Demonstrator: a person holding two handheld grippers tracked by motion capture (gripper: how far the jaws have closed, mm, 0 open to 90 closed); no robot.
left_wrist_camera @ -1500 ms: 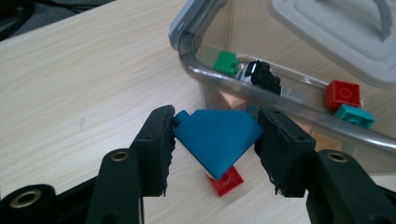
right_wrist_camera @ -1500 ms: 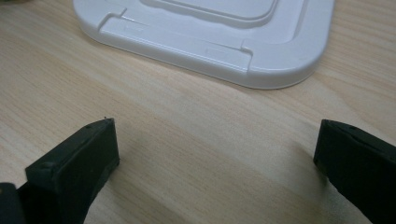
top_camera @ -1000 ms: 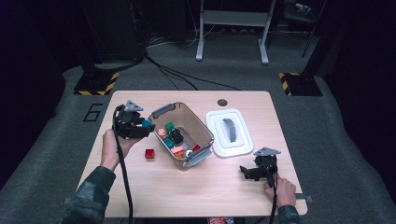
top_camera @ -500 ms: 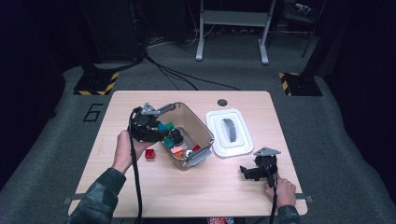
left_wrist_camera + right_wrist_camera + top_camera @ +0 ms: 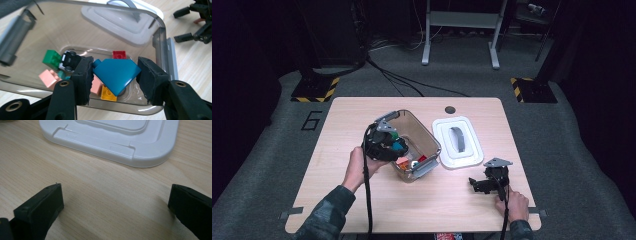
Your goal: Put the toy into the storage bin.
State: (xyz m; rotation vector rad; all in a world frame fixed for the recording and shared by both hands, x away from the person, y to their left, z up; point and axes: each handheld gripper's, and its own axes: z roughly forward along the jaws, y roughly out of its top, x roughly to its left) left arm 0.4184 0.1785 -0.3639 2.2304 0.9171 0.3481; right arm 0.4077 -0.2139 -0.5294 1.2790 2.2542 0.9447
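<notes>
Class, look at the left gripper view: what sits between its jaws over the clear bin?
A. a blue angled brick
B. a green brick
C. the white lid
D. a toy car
A: the left gripper clamps the blue angled brick above the clear bin.

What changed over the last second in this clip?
The left gripper, gripping a blue block, moved from the clear bin's left side to above the bin, over the blocks inside. A red block seen on the table beside the bin earlier is now hidden behind the hand. The right gripper, the bin and the white lid stayed put.
</notes>
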